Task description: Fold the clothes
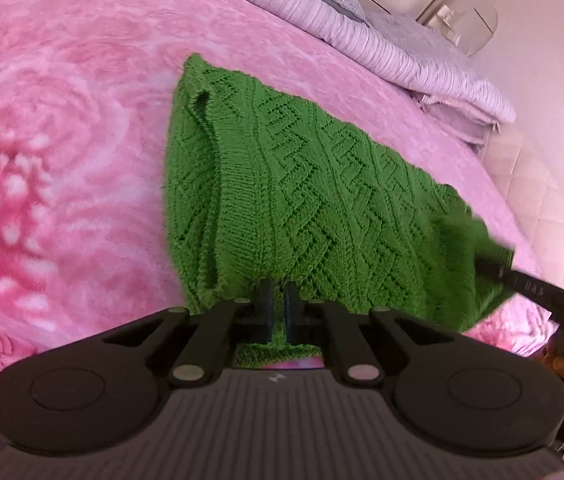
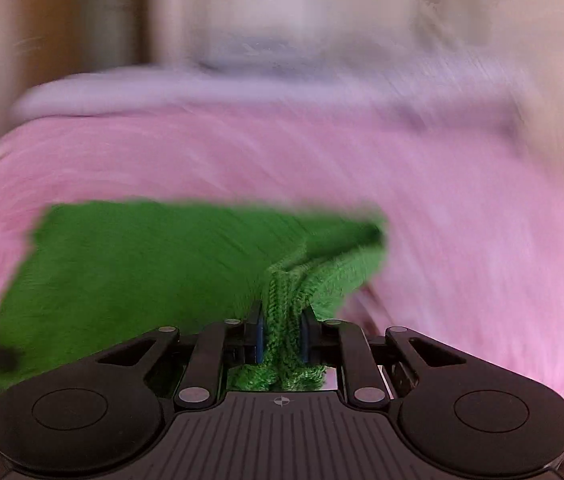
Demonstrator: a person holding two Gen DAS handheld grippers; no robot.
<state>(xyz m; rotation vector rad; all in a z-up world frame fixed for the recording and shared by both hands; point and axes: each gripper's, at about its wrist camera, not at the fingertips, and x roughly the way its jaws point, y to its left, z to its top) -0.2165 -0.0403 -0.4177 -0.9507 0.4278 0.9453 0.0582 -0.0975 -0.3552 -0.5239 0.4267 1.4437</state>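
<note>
Mid-fold: green knit sweater [image 1: 302,200] lies partly folded on the pink floral blanket [image 1: 62,140], near edge lifted. Left gripper [image 1: 278,308] and right gripper [image 2: 281,332] each pinch that edge. Next likely carrying it across evenly, both clamped.

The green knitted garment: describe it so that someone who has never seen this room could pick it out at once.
Start at the bed, covered by a pink blanket printed with roses. On it lies the green knitted garment, its near edge pinched by the left claw and the right claw. It is the only green thing there, with an openwork zigzag knit, unlike the pale lilac bedding behind.
</note>
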